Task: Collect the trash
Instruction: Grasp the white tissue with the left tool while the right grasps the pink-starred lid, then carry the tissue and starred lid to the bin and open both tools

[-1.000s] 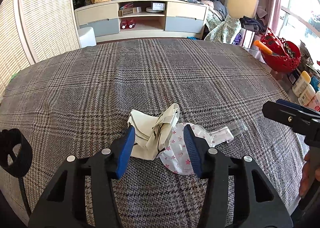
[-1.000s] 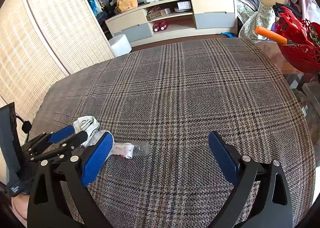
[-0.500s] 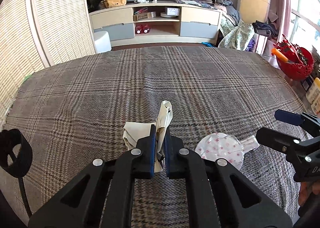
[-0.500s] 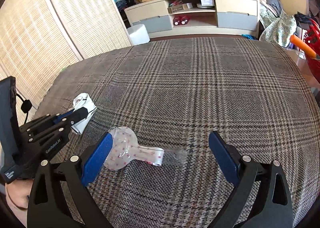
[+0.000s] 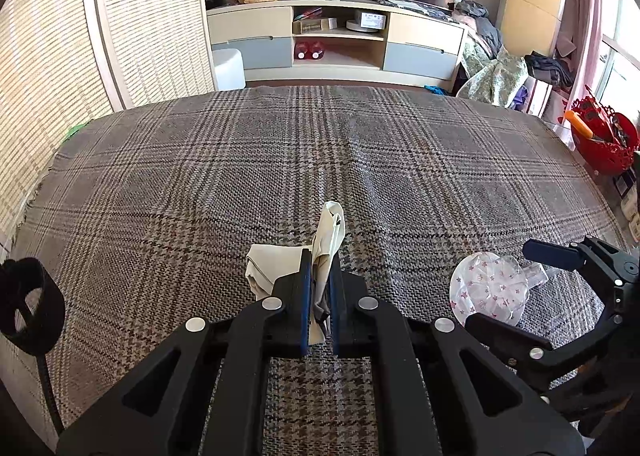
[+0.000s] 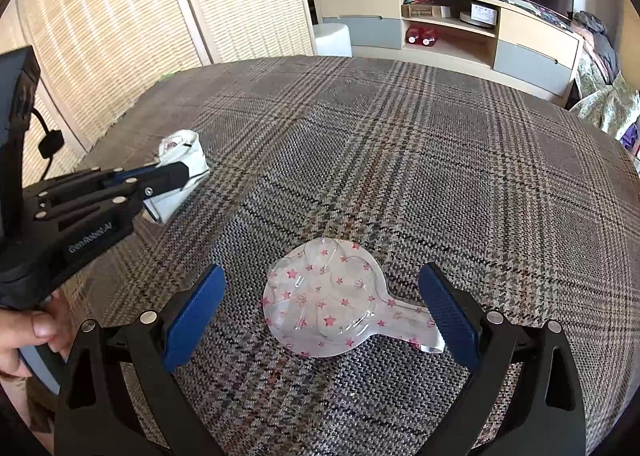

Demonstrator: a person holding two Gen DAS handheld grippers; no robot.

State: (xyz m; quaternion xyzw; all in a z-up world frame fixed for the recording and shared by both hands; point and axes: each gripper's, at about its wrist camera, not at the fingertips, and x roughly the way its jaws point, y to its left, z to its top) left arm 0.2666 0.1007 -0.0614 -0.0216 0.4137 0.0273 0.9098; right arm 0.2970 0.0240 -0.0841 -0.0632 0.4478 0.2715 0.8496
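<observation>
- the left gripper (image 5: 319,288) is clamped on the crumpled paper wrapper (image 5: 280,264), held just left of the clear star-printed plastic wrapper (image 6: 332,302); that piece looks collected.
- the star-printed wrapper lies flat on the plaid cloth (image 6: 440,176), between the right gripper (image 6: 324,308)'s wide-open jaws; not yet grasped.
- no bin shows in either view.
- only the right wrist view shows the wrapper's whole outline and tab.

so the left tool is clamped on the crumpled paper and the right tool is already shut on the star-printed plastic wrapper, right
Not quite. The right tool is open: in the right wrist view its blue pads sit wide apart on either side of the star-printed plastic wrapper, which lies on the plaid cloth. The left tool is indeed clamped on the crumpled paper.
</observation>
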